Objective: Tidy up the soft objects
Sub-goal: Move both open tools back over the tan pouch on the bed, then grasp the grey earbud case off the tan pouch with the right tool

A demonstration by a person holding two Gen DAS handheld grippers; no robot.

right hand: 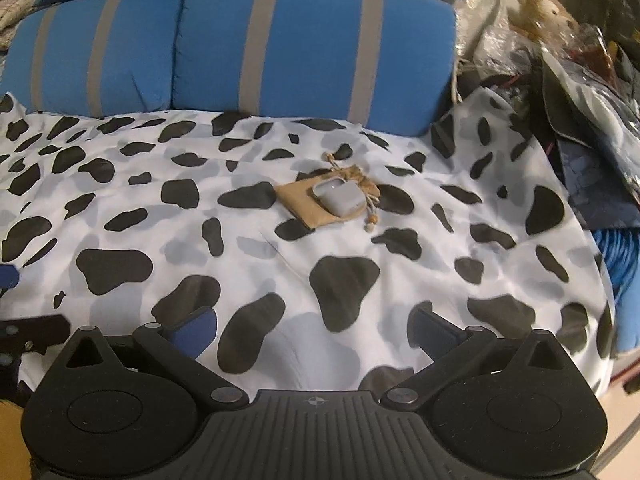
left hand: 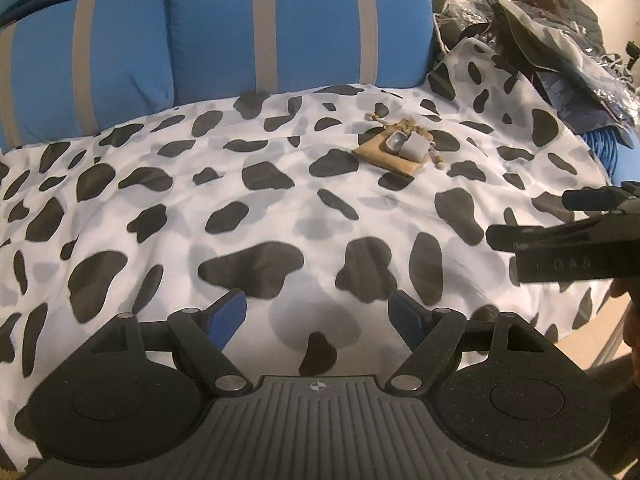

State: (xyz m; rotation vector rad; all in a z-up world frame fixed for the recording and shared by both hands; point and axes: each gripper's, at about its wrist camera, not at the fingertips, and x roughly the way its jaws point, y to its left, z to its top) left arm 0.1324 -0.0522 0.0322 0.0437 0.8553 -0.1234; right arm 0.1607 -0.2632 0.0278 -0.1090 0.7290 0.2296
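Note:
A tan drawstring pouch (left hand: 382,156) (right hand: 304,204) lies flat on the cow-print sheet (left hand: 240,208) (right hand: 160,208). A small grey case (left hand: 408,145) (right hand: 340,197) with its lid open rests on the pouch. My left gripper (left hand: 318,312) is open and empty, low over the sheet, well short of the pouch. My right gripper (right hand: 312,328) is open and empty, also short of the pouch. The right gripper also shows at the right edge of the left wrist view (left hand: 560,236).
Two blue cushions with grey stripes (left hand: 280,28) (right hand: 312,40) stand behind the sheet. A pile of plastic bags and dark clothes (left hand: 560,40) (right hand: 580,100) sits at the right. A brown plush toy (right hand: 540,4) sits at the far right. Blue cable (right hand: 620,260) lies at the sheet's right edge.

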